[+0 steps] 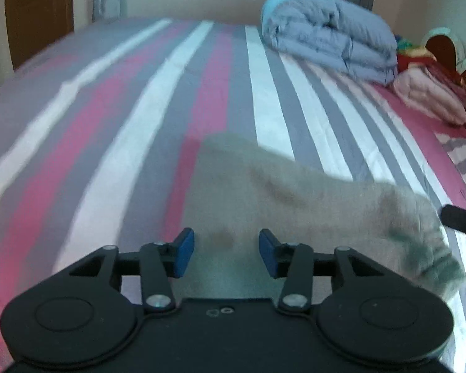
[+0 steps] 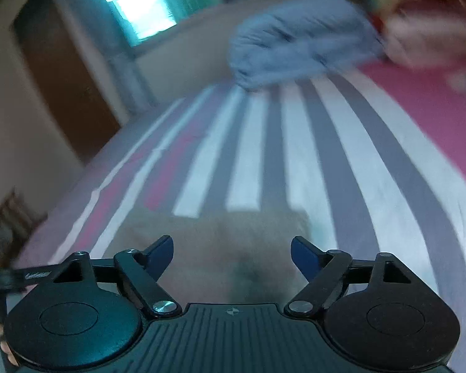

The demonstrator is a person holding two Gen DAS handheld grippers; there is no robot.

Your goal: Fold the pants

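- The bed [image 1: 220,71] fills most of both views, under a sheet striped in pink, grey and white that runs from the lower frame toward the top.
- A folded pale-blue quilt [image 1: 329,35] lies on the bed at the upper right of the left wrist view; in the right wrist view it sits at upper centre, blurred.
- The pants [image 1: 295,192] are beige and lie flat on the sheet in the lower centre and lower right of the left wrist view; a brownish spot shows near the jaws, and darker greenish marks toward the right end. In the right wrist view they appear as a blurred beige patch at lower centre.
- A pink folded cloth [image 1: 428,93] sits at the right edge, just beside the quilt.
- The left gripper [image 1: 226,255] hovers over the pants with its blue-padded jaws apart, nothing pressed between them.
- The right gripper [image 2: 232,255] has its jaws wide apart above the pants, empty.
- No writing is readable; a small mark on the right gripper's left arm is too blurred.
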